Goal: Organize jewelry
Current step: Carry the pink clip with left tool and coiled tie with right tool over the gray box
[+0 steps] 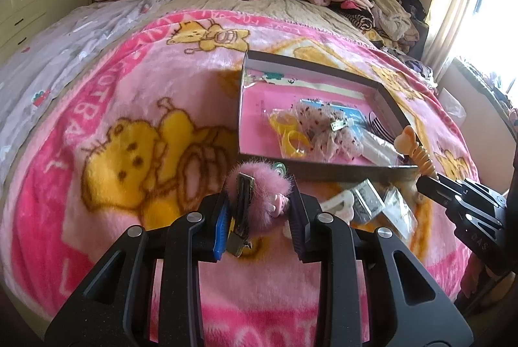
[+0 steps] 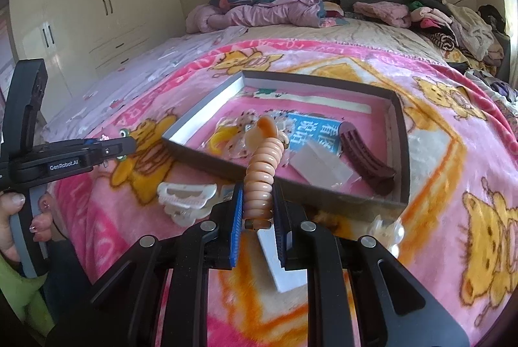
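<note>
My left gripper is clamped on a fuzzy pink hair clip, its metal bar running roughly along my fingers, pointing forward. My right gripper is squeezed shut on a coiled peach hair tie — the coil stands up out of the jaws, its long axis rising toward the box.

That open box sits on the pink blanket dead ahead of both hands, its near wall just beyond my right fingertips. Already lying in it are a dark comb, a blue card and a yellow-and-lace bundle.

From the left wrist view the coil's tip appears over the box's near right corner, so my right hand looks the nearer — I reckon it goes forward and releases first. The left has farther to travel, up and to the right. A white claw clip lies on the blanket between the grippers, not yet collected.
</note>
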The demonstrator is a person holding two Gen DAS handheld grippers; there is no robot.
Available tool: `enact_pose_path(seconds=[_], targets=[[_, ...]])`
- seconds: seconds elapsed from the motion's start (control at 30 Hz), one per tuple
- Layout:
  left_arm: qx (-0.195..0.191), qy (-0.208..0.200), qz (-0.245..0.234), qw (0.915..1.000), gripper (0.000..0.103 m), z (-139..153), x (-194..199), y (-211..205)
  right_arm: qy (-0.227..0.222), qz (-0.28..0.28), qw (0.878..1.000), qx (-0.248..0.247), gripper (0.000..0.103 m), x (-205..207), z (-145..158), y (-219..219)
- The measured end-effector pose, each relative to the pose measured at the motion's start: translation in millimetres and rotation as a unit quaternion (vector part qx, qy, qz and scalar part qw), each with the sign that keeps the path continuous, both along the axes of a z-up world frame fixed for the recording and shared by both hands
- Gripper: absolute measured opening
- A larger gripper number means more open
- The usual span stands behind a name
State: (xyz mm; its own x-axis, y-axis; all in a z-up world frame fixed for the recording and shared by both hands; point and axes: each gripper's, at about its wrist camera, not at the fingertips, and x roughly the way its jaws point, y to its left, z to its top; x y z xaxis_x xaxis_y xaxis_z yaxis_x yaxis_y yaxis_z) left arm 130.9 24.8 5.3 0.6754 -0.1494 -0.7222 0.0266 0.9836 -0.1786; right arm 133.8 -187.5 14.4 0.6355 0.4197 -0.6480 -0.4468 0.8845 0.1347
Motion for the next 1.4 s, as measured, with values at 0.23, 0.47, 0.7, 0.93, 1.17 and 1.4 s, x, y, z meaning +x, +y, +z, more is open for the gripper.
enact_pose_path(seconds=[0.23, 0.47, 0.7, 0.93, 1.17, 1.4], targets=[[0.0, 0.0, -0.004, 1.0, 0.023, 2, 16, -4, -0.005, -0.02, 1.0, 0.003, 0.017, 19, 3, -10], [-0.006, 0.003, -0.008, 0.9999, 0.023, 3, 33, -5, -0.004, -0.041, 0.999, 0.002, 0.017, 37, 3, -22], [-0.008, 0.006, -0.015, 0.9998, 0.023, 3, 51, -11, -0.006, -0.062, 0.998, -0.002, 0.017, 52, 2, -32], [-0.004, 0.01, -0.023, 0.9997, 0.023, -1, 67, -19, -0.009, -0.077, 0.997, -0.005, 0.017, 64, 1, -41], [0.005, 0.015, -0.031, 0.9994, 0.023, -7, 84, -27, -0.011, -0.09, 0.996, -0.008, 0.017, 73, 0, -48], [0.007, 0.023, -0.035, 0.9991, 0.023, -17, 95, -31, -0.011, -0.098, 0.995, -0.014, 0.017, 84, -3, -52]])
